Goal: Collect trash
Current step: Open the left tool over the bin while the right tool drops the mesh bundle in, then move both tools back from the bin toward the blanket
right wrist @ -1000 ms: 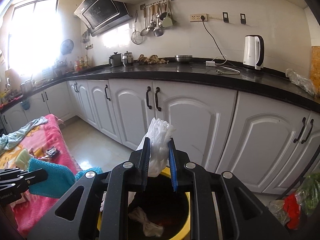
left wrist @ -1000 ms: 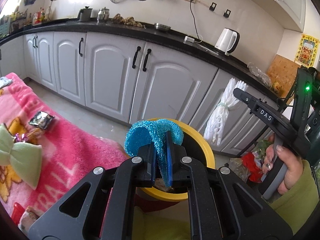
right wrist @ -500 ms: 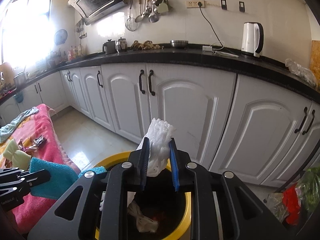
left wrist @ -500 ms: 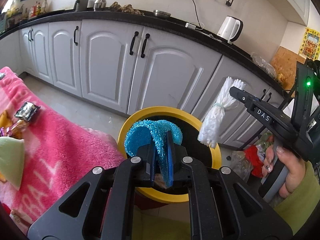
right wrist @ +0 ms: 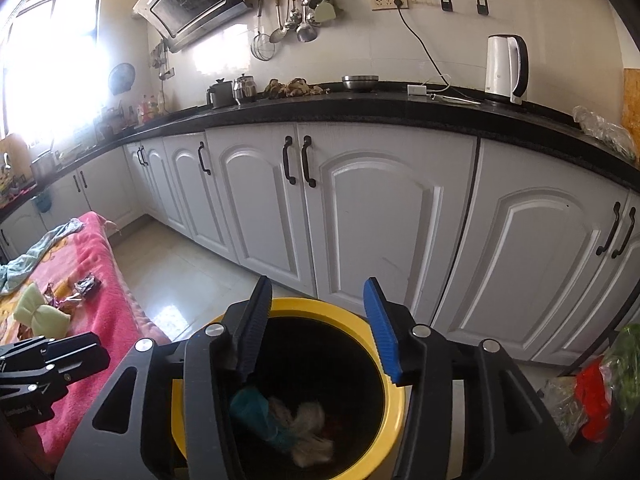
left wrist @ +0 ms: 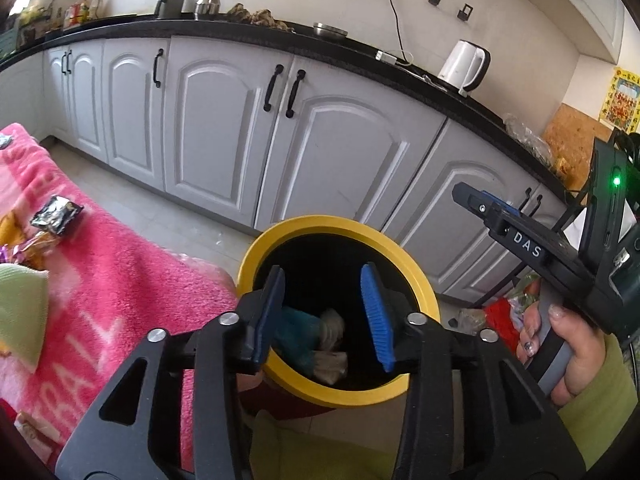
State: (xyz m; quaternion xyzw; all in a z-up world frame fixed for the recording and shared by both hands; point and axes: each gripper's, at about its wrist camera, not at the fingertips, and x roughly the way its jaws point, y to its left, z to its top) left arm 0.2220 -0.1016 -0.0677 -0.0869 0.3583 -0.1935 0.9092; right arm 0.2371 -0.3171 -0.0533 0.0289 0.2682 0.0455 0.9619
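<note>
Both grippers hang over the yellow-rimmed bin (right wrist: 394, 376), the left gripper (left wrist: 326, 312) and right gripper (right wrist: 318, 328) each spread wide with nothing between the pads. Inside the bin lie a teal cloth (right wrist: 256, 408) and a pale knotted bundle (right wrist: 310, 426), resting against each other at the bottom. Further left, on the pink blanket (left wrist: 120, 280), a dark foil wrapper (left wrist: 56, 210) and a green bow (right wrist: 40, 314) remain. The risk, I judge, is a gripper clipping the bin rim on the swing back and tipping it, or the crinkly wrapper slipping from a shallow pinch.
</note>
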